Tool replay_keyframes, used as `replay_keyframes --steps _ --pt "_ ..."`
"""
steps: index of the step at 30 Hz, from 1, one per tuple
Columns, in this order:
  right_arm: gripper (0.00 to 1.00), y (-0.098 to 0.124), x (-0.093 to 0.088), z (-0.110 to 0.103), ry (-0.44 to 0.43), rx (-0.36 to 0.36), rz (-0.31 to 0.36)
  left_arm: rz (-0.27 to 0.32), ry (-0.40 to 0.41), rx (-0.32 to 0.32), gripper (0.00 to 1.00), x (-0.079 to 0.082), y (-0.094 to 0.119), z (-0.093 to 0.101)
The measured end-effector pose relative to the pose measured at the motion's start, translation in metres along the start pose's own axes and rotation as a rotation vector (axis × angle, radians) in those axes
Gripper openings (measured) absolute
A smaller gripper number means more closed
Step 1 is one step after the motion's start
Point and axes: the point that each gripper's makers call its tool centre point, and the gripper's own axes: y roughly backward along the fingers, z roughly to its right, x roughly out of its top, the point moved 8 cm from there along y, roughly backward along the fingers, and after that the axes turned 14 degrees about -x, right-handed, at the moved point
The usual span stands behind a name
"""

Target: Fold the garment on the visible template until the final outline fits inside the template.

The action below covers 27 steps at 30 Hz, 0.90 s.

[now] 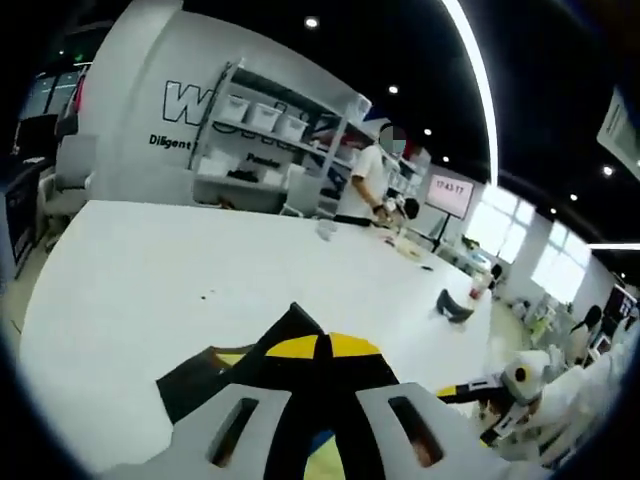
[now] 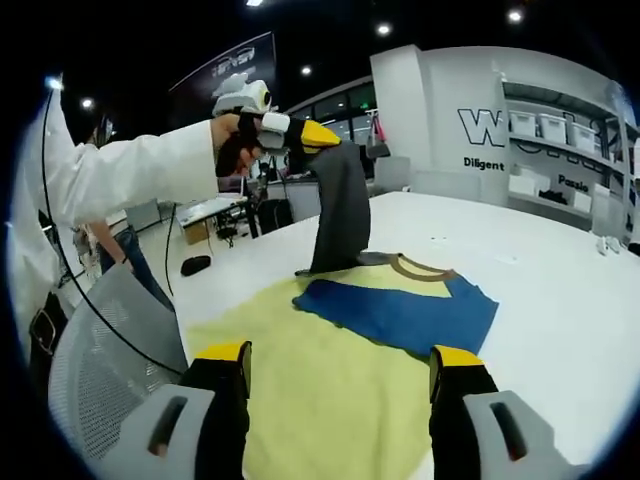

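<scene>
In the right gripper view, the garment [image 2: 340, 370] lies spread across the white table [image 2: 540, 260] at centre frame, yellow with a blue part [image 2: 400, 312] toward the right. The right gripper [image 2: 340, 385] hangs over it at bottom, jaws wide apart and empty. At upper centre the left gripper [image 2: 318, 133] pinches a dark grey sleeve [image 2: 342, 205], lifted upright. In the left gripper view, its jaws seem closed on dark fabric [image 1: 300, 375].

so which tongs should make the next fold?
Probably left. The left tongs are shut on the grey part of the garment, lifted above the yellow template. The right tongs hang open over the template, holding nothing.
</scene>
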Motion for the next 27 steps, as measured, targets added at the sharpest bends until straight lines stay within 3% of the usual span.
replay_keyframes --steps 15,27 --pt "0.74 0.007 -0.008 0.006 -0.014 -0.021 -0.011 -0.179 -0.006 -0.018 0.00 -0.054 -0.064 -0.003" --pt "0.74 0.008 -0.010 0.008 -0.024 -0.031 -0.018 -0.232 0.046 -0.029 0.00 -0.100 -0.107 -0.016"
